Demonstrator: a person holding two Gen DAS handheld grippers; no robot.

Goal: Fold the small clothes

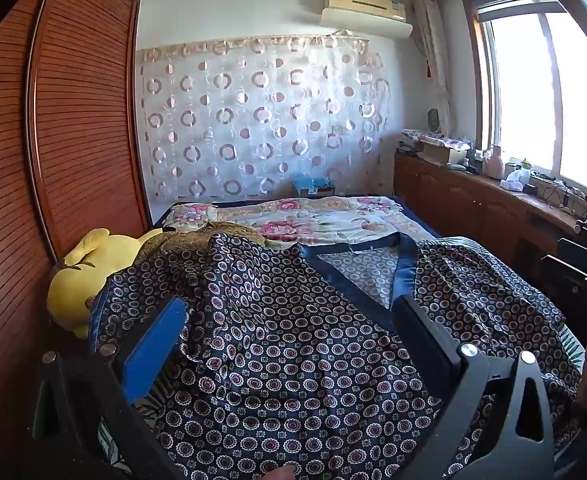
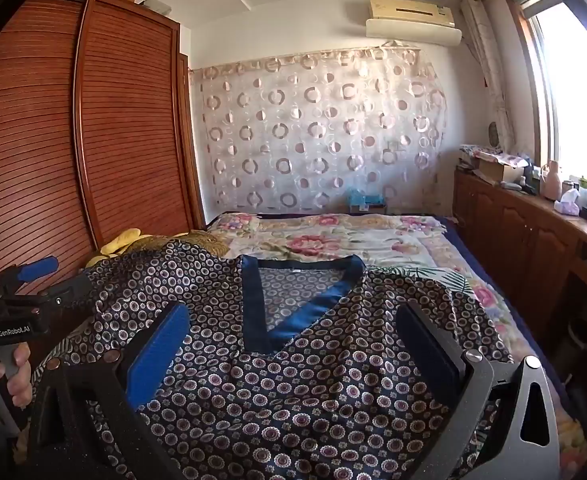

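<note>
A dark navy top (image 2: pixel 313 392) printed with small ringed flower dots lies spread on the bed (image 2: pixel 393 240), filling the lower half of both views; its plain blue V-neck band (image 2: pixel 293 320) sits at the centre of the right wrist view and toward the right of centre in the left wrist view (image 1: pixel 373 276), with the paler inside of the back showing through the opening. The cloth is rumpled, with folds running across its left part. The left tongs (image 1: pixel 289 344) hang released over the left part of the top, their blue-padded fingers (image 1: pixel 153 352) wide apart at the lower left and lower right of their frame, nothing pinched between them. The right tongs (image 2: pixel 293 344) likewise stand released, straddling the neckline from above, with no cloth gripped. At the left edge of the right wrist view a hand (image 2: pixel 1 376) grips the handle of the left tool. Beyond the top, a floral quilt (image 1: pixel 313 220) covers the bed up to the far wall. A yellow plush toy (image 1: pixel 81 280) lies at the left of the bed, beside the slatted wooden wardrobe (image 1: pixel 73 120). A curtain with ring patterns (image 2: pixel 317 132) hangs on the far wall, an air conditioner (image 2: pixel 413 20) above it. At the right, a cluttered wooden worktop (image 2: pixel 533 216) runs under the bright window (image 1: pixel 533 92).
</note>
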